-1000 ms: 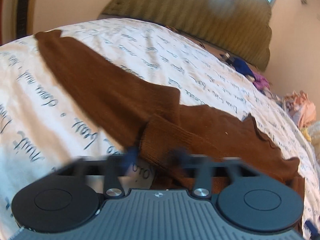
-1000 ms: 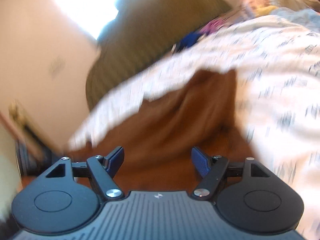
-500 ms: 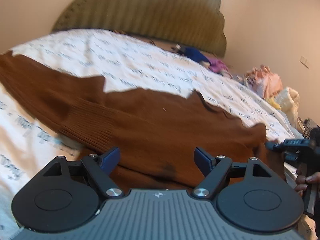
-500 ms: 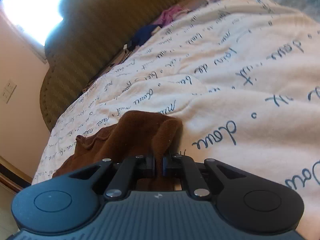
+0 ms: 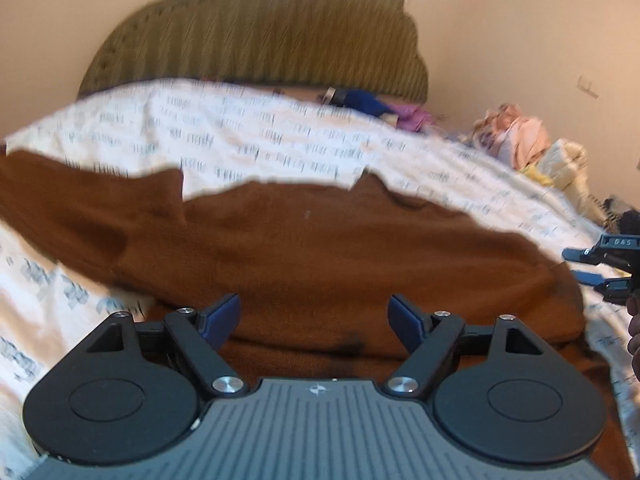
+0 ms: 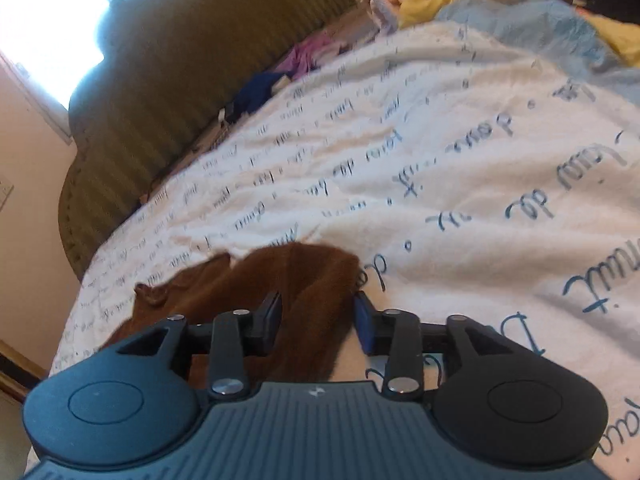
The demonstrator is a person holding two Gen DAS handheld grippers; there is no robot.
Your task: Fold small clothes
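A brown knit sweater lies spread across the white bedspread with blue script, one sleeve running off to the left. My left gripper is open and empty, hovering over the sweater's near edge. My right gripper is open, its jaws apart on either side of a bunched end of the sweater. It also shows at the right edge of the left wrist view, beside the sweater's right end.
An olive padded headboard stands behind the bed. Blue and purple clothes lie near it, and a pile of pink, yellow and light clothes sits at the bed's right side. A bright window is above.
My right gripper was shut on the sweater's end half a second ago and has opened, letting go. My left gripper, open since half a second ago, has drawn back slightly.
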